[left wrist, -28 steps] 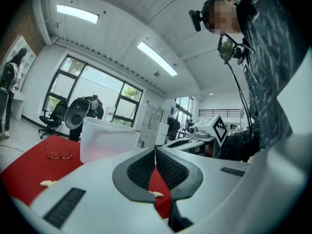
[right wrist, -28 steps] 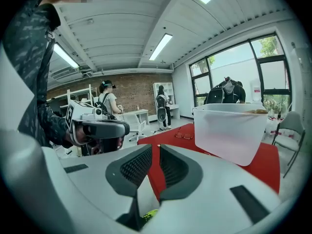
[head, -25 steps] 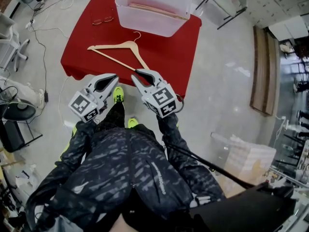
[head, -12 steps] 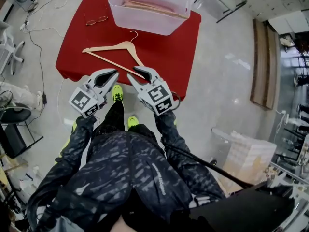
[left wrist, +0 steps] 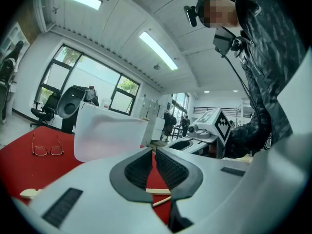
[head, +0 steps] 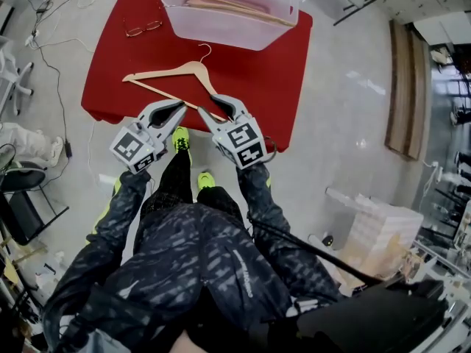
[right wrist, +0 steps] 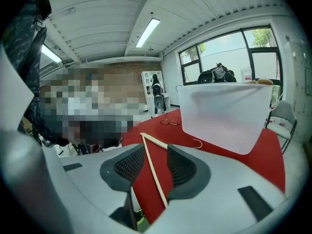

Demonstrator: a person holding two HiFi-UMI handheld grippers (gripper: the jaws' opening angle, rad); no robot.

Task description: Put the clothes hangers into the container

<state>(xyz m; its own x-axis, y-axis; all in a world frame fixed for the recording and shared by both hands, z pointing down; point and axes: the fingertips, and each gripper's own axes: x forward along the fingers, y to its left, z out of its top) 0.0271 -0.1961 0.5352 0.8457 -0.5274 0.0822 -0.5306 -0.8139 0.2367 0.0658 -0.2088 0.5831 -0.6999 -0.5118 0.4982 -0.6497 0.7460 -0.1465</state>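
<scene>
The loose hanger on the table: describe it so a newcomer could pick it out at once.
Find the red-covered table, with a translucent plastic container at its far edge. Between that container and the near edge lies a pale wooden hanger with a wire hook. It alone lies flat on the cloth; the other hangers sit inside the container.

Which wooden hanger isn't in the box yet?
The wooden hanger lying flat on the red tablecloth, hook toward the clear plastic container. The other hangers lie inside that container.
</scene>
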